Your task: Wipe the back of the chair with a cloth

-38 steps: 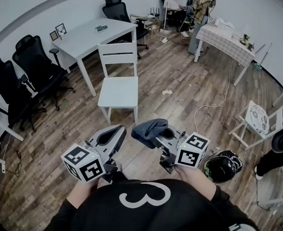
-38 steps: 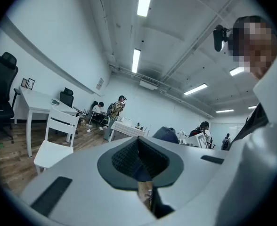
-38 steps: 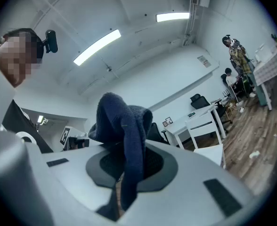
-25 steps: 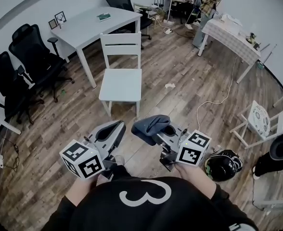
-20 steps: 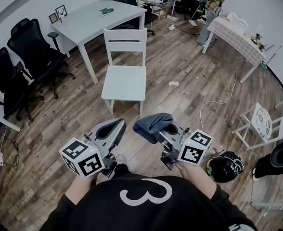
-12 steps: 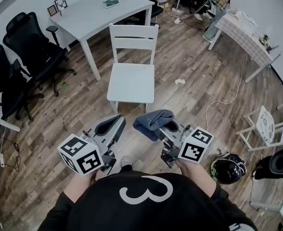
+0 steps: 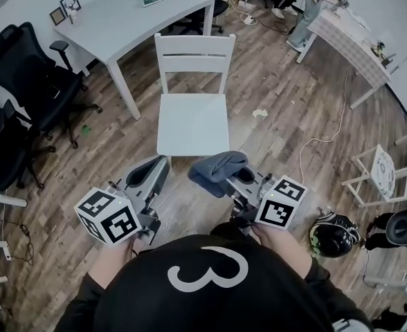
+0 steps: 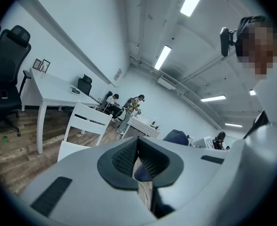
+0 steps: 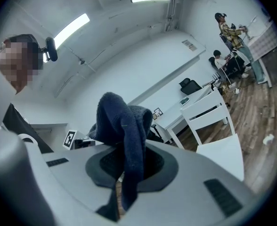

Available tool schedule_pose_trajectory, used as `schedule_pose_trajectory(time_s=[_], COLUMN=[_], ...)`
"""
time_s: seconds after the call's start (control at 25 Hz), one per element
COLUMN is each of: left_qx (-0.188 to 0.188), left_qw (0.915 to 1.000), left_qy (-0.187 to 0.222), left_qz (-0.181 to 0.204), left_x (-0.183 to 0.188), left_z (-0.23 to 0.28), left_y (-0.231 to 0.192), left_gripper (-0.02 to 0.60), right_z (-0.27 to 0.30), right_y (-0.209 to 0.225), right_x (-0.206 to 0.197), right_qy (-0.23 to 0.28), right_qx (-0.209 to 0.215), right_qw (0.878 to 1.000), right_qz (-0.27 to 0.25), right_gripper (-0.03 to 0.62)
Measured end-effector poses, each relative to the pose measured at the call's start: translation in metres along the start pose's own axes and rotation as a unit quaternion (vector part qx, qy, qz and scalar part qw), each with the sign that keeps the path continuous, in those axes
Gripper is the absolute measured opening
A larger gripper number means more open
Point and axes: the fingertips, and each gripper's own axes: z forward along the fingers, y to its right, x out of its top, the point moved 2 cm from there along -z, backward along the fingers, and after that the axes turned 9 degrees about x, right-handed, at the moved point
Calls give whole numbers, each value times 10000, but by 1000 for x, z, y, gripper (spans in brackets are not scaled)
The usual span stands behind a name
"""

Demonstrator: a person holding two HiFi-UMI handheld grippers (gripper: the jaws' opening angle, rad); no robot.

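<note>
Ahead of me on the floor [image 7: 273, 151], the white chair [image 7: 192, 123] stands with its back [image 7: 194, 55] toward the table [image 7: 120, 12], well apart from both grippers. My right gripper [image 7: 227, 179] is clamped on the dark blue cloth [image 7: 216, 169]. My left gripper [image 7: 158, 164] has its jaws together, holding nothing.

Only readable thing: big white "3" [image 7: 207, 274] showing on person's black shirt [image 7: 155, 303] in head view. Left marker cube [image 7: 106, 216] and right marker cube [image 7: 281, 203] showing black-and-white square code patterns, no letters or digits. Small wall sign [image 9: 189, 44] sitting high up in right gripper view, print coming out too tiny to read.
</note>
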Motion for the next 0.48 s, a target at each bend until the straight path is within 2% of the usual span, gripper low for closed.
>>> schedule_pose_trajectory(time_s=[0.2, 0.48], left_qx=[-104, 93], left_qw=[9997, 9995], left_qy=[-160, -181], left_qz=[-157, -245], left_x=[6, 33], left_z=[37, 117], left_y=[-15, -48], left_gripper=[14, 14], right_z=[10, 39], right_y=[38, 128], right_x=[13, 52], right_qy=[-18, -151], right_qx=[-101, -1], right_qw=[9999, 9996], right_qz=[104, 229], right_gripper=[48, 48])
